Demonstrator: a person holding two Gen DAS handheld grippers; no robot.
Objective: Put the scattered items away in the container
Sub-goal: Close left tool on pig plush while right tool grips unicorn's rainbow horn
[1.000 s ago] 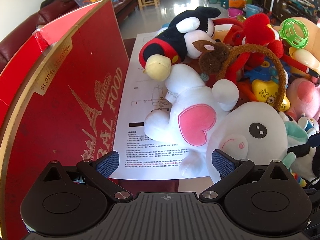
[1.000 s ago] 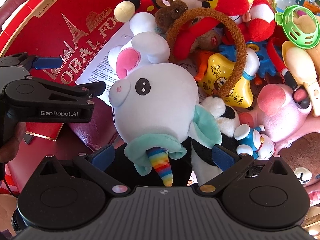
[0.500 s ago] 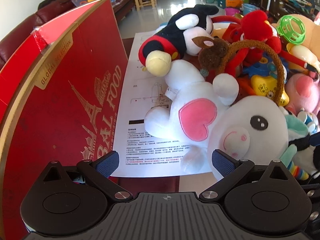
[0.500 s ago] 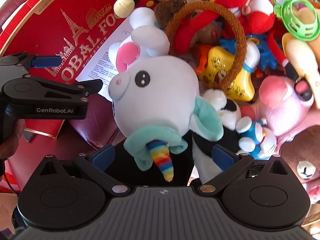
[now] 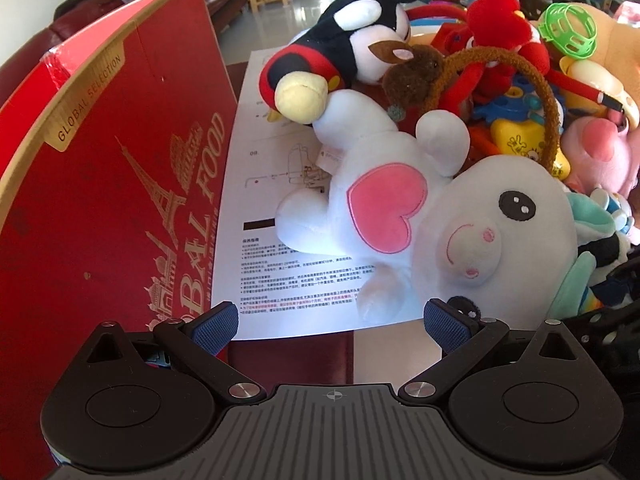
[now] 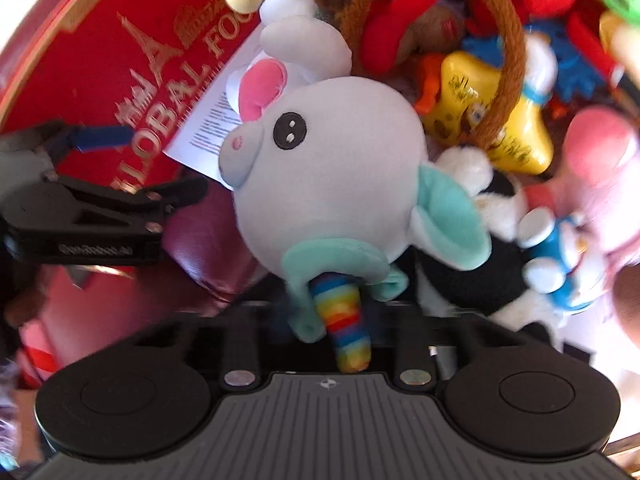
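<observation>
A white unicorn plush (image 6: 320, 168) with a pink heart, teal mane and rainbow horn (image 6: 346, 328) lies at the front of a toy pile; it also shows in the left wrist view (image 5: 480, 240). My right gripper (image 6: 326, 312) is closing, with the horn and mane between its jaws; the pads are hidden behind the plush. My left gripper (image 5: 332, 322) hangs open over a printed paper sheet (image 5: 272, 216), with nothing between its fingers. The red "Global Food" box (image 5: 100, 200) stands tilted on the left, also seen in the right wrist view (image 6: 120, 40).
Behind the unicorn lie a black-and-white plush (image 5: 360, 40), a brown fuzzy headband (image 5: 532, 80), a red plush (image 5: 500, 24), a yellow star toy (image 6: 492, 120), a pink plush (image 5: 600, 156) and a small blue figure (image 6: 560, 256). A dark red sofa cushion (image 6: 208, 248) is underneath.
The right gripper's jaws have swung in from wide open to close around the unicorn's horn and mane, and the gripper has sunk a little closer. The left gripper has stayed open and still.
</observation>
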